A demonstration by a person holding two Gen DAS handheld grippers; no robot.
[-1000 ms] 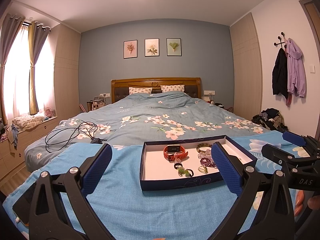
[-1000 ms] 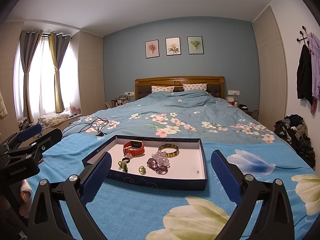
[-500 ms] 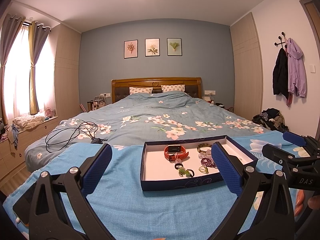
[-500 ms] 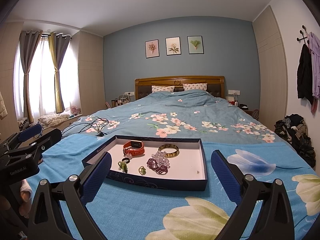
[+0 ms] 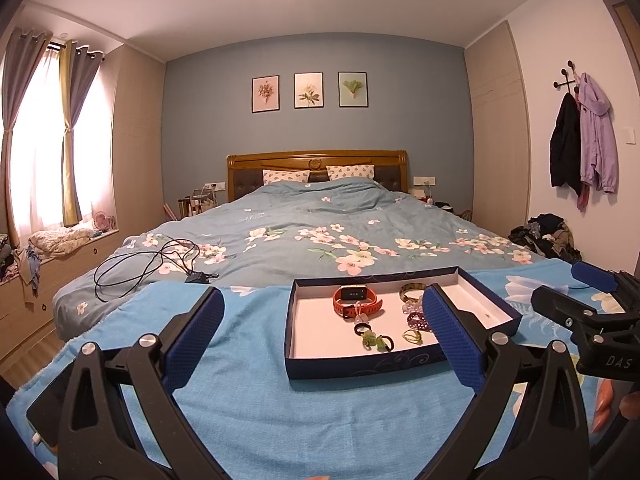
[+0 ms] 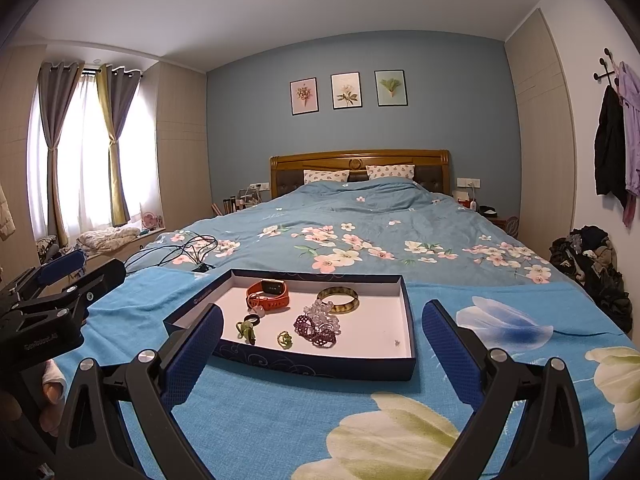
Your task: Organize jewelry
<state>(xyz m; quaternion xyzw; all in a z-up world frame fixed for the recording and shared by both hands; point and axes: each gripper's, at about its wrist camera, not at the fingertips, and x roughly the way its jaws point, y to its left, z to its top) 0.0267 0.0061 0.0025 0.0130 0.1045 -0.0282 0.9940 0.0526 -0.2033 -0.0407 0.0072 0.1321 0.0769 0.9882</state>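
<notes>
A dark blue shallow box point(image 5: 344, 366) point(image 6: 312, 368) with a white floor lies on the blue cloth at the foot of the bed. In it lie an orange watch point(image 5: 355, 300) point(image 6: 269, 294), a gold bangle point(image 5: 411, 290) point(image 6: 338, 299), a clear bead bracelet point(image 6: 320, 311), a purple bead bracelet point(image 5: 416, 321) point(image 6: 316, 330), a dark ring point(image 5: 362, 328) point(image 6: 252, 319) and small green pieces point(image 5: 372, 340) point(image 6: 245, 330). My left gripper point(image 5: 324, 338) is open and empty, in front of the box. My right gripper point(image 6: 322, 348) is open and empty, in front of the box.
The blue cloth point(image 5: 248, 400) covers the bed's foot. A black cable point(image 5: 148, 264) lies on the floral duvet to the left. Each gripper shows at the edge of the other's view: the right one point(image 5: 592, 312), the left one point(image 6: 52, 292). Clothes are piled on the floor at the right point(image 6: 592, 256).
</notes>
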